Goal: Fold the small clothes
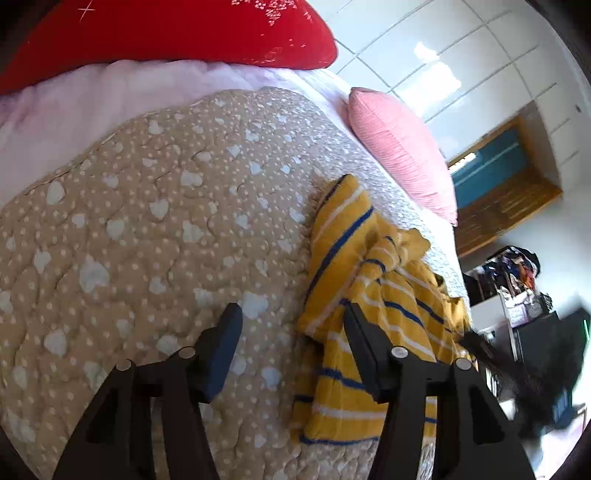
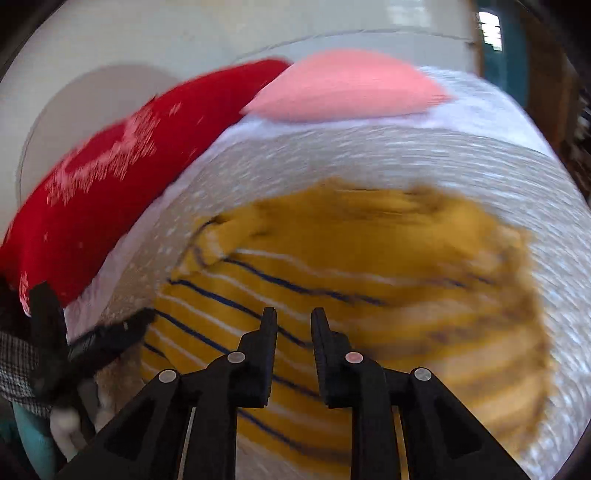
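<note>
A small yellow garment with blue and white stripes (image 1: pixel 354 295) lies crumpled on the beige quilt (image 1: pixel 147 221) of a bed. My left gripper (image 1: pixel 291 317) is open and empty, just left of the garment, its right finger over the garment's edge. In the right wrist view the same garment (image 2: pixel 332 280) spreads below my right gripper (image 2: pixel 293 317), which is open with a narrow gap and holds nothing. That view is blurred by motion. The left gripper (image 2: pixel 92 339) shows at its left edge.
A red pillow (image 1: pixel 166 33) and a pink pillow (image 1: pixel 402 151) lie at the head of the bed, also seen in the right wrist view as the red pillow (image 2: pixel 110 192) and pink pillow (image 2: pixel 343 88). The bed's right edge drops to a room with a wooden shelf (image 1: pixel 509 192).
</note>
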The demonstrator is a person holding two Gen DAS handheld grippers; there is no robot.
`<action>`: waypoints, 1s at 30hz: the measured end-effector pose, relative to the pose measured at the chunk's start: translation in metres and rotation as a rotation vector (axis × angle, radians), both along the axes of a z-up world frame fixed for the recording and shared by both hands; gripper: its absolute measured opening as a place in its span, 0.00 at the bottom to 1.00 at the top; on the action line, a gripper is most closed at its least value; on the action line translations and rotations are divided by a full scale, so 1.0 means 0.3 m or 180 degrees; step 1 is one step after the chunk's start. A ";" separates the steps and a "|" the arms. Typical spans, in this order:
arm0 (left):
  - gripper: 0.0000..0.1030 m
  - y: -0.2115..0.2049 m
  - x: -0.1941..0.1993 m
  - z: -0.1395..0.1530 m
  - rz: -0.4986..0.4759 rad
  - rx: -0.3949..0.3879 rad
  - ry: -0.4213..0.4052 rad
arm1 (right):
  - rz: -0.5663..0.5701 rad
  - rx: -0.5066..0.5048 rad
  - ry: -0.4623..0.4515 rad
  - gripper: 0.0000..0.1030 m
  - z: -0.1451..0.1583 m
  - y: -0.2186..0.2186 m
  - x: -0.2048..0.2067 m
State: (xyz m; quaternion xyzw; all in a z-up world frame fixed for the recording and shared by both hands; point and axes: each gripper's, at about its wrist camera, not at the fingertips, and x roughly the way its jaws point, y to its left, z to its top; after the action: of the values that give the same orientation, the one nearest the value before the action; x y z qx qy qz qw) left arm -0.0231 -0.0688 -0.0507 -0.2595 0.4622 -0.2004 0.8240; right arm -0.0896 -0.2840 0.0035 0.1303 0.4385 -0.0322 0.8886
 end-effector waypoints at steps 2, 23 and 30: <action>0.55 0.002 -0.010 0.014 -0.0078 0.0009 -0.0093 | 0.0099 -0.0052 0.0153 0.20 -0.048 0.066 0.138; 0.58 0.017 -0.029 -0.026 -0.0418 -0.0461 -0.0065 | 0.0327 -0.0090 0.0676 0.54 -0.062 0.243 0.500; 0.58 0.200 -0.027 -0.028 -0.0184 -0.0973 -0.0069 | 0.0508 -0.0191 0.0980 0.72 -0.167 0.372 0.505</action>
State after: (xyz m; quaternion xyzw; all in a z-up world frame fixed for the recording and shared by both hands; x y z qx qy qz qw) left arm -0.0312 -0.0089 -0.0592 -0.3663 0.4246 -0.2948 0.7737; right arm 0.0618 -0.1723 -0.0466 0.0620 0.5773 0.0058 0.8142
